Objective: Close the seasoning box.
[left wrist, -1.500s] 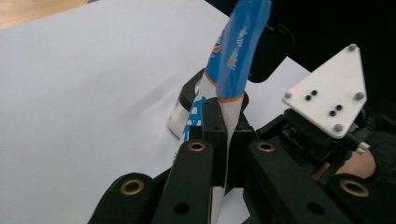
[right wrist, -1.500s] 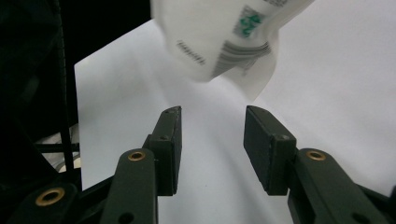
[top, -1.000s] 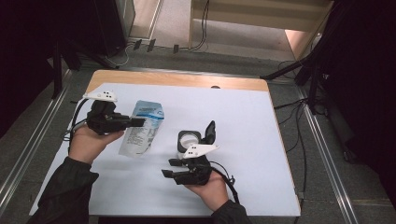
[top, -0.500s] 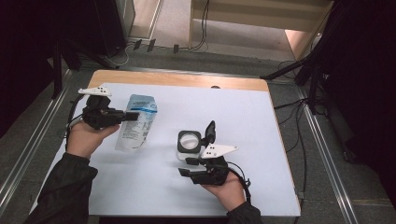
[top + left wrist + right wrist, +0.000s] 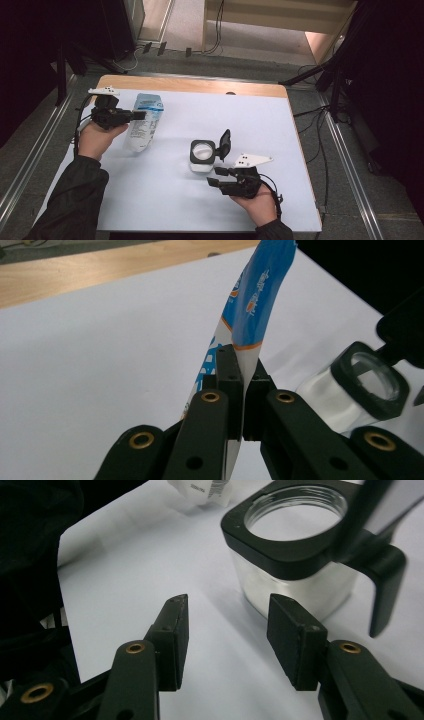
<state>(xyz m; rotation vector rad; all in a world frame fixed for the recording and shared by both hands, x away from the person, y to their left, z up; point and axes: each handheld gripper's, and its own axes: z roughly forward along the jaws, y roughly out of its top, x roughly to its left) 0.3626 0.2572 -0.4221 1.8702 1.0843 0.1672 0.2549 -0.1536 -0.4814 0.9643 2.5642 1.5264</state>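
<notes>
A blue and white printed pouch point(image 5: 144, 122) hangs at the left of the table, pinched by my left gripper point(image 5: 138, 116). In the left gripper view both pads are shut on the pouch's lower edge point(image 5: 241, 390), and the pouch point(image 5: 255, 305) rises away from them. A square clear container point(image 5: 202, 156) with a black rim and a raised flip lid point(image 5: 225, 144) stands mid-table. My right gripper point(image 5: 216, 176) lies just right of and nearer than the container, jaws open and empty. In the right gripper view the container point(image 5: 295, 540) stands beyond my right gripper point(image 5: 227, 625).
A white sheet point(image 5: 250, 125) covers the wooden table, whose bare far edge point(image 5: 200, 85) shows at the back. Metal rails run along the floor on both sides. Cables and dark stands lie beyond the table. The container point(image 5: 367, 382) sits to the right in the left gripper view.
My left gripper has carried the pouch to the left and a little farther back. My right hand has drawn away from the container toward the right. The container has stayed put.
</notes>
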